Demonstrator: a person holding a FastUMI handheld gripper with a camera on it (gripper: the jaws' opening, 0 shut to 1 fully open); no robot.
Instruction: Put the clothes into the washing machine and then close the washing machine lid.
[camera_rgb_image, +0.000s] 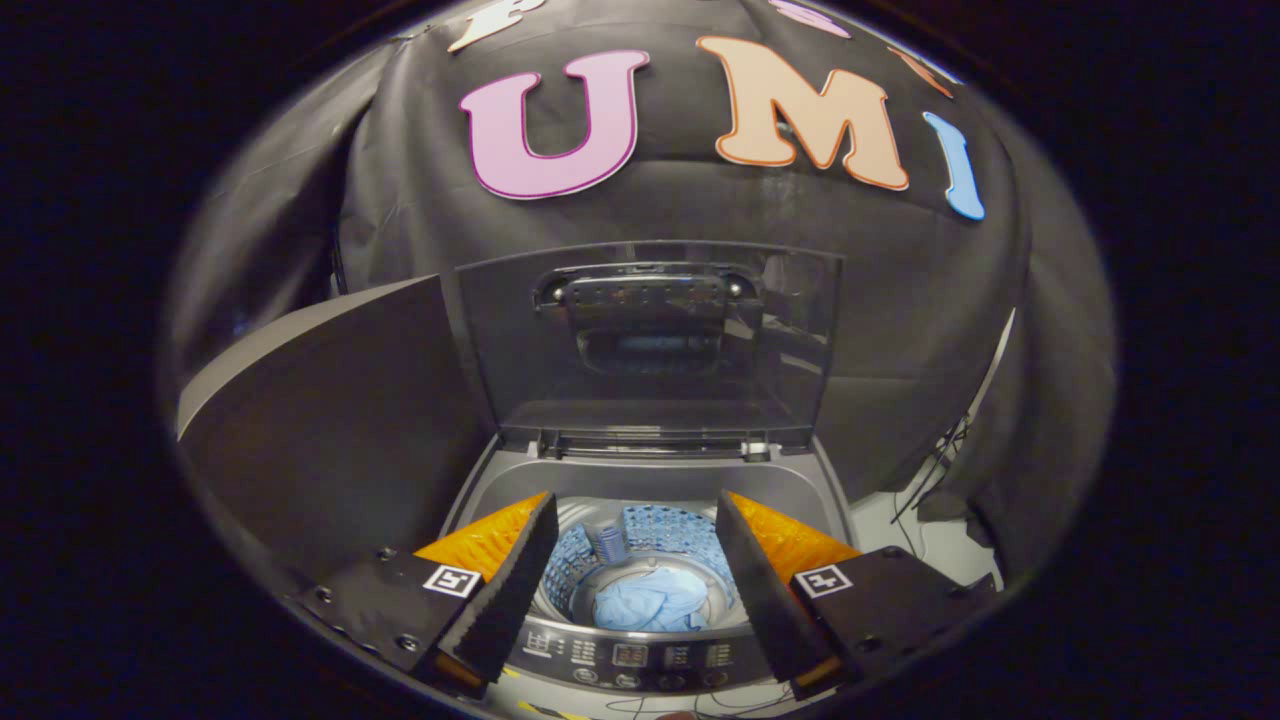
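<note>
- Lower centre: gripper (632, 560) jaws spread, empty, above washing machine (640, 480)
- blue cloth (650, 603) already in drum, soft, limp
- lid (650, 340) upright, rigid; push its top edge

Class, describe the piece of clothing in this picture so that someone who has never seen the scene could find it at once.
Start at the grey top-loading washing machine, whose clear lid stands open. Look down into its drum, seen between the open gripper's two fingers. The light blue cloth lies crumpled on the bottom, soft and plain against the perforated drum wall.
</note>
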